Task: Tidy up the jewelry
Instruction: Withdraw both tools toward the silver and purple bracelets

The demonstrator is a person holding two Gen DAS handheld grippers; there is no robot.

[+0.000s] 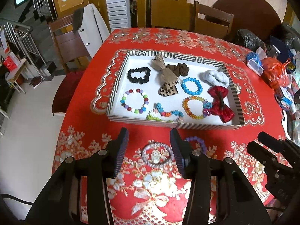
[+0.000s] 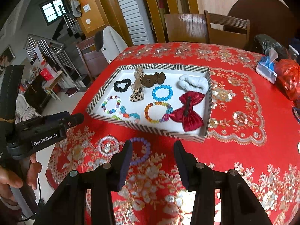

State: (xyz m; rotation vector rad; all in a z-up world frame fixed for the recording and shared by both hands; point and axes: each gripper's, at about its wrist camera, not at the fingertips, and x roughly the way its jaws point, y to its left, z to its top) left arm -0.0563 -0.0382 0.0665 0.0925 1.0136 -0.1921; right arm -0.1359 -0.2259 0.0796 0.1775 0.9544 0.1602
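Note:
A striped-rim white tray (image 1: 120,76) (image 2: 209,101) holds several bracelets, scrunchies and bows, among them a red velvet bow (image 1: 221,104) (image 2: 187,112) and a blue bead bracelet (image 1: 191,85) (image 2: 162,92). On the red cloth in front of it lie a lilac-grey hair tie (image 1: 156,156) (image 2: 108,146) and a purple bead bracelet (image 1: 198,143) (image 2: 143,151). My left gripper (image 1: 149,136) is open and empty above the hair tie. My right gripper (image 2: 152,148) is open and empty, the purple bracelet just ahead of its left finger.
Bags and tissue packs (image 1: 275,71) (image 2: 268,67) crowd the table's right side. Wooden chairs (image 1: 211,21) (image 2: 225,28) stand behind the table, another with a white coat (image 1: 93,28) at the left. The table edge (image 1: 63,123) drops to the floor at left.

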